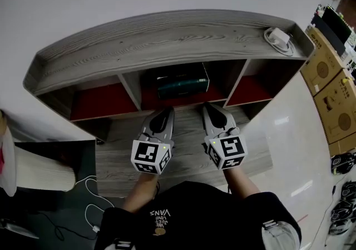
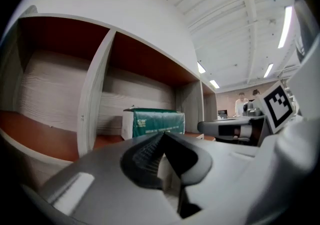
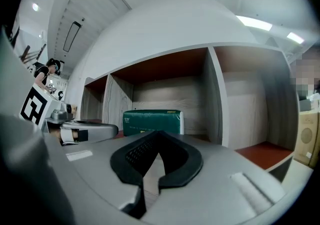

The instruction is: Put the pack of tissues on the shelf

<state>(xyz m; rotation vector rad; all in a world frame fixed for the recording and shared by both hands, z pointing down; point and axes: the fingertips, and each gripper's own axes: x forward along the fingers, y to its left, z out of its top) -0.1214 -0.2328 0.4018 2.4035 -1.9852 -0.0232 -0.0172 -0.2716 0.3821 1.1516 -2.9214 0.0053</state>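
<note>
Holding both tools side by side before the shelf (image 1: 167,40), you have the left tool (image 1: 164,111) and the right tool (image 1: 209,106) pointing their tips at its middle compartment. In the left gripper view, the left tool (image 2: 162,134) has its dark jaws brought together at the tip, with nothing between them. The right gripper view shows the same for the right tool (image 3: 157,133): jaws together and gripping nothing.

The pack of tissues (image 1: 182,85), green with a white end, sits inside the middle compartment on the red floor, towards the back. It is apart from both tools, and neither one touches it. From the left tool's camera the pack (image 2: 157,123) stands just right of a grey divider; from the right tool's camera the pack (image 3: 151,120) appears straight ahead, above the jaw tips.

The two outer compartments also have red floors. On top of the shelf, at its right end, lies a white charger with a coiled cable (image 1: 279,38). Cardboard boxes (image 1: 325,71) stand to the right of the shelf.
</note>
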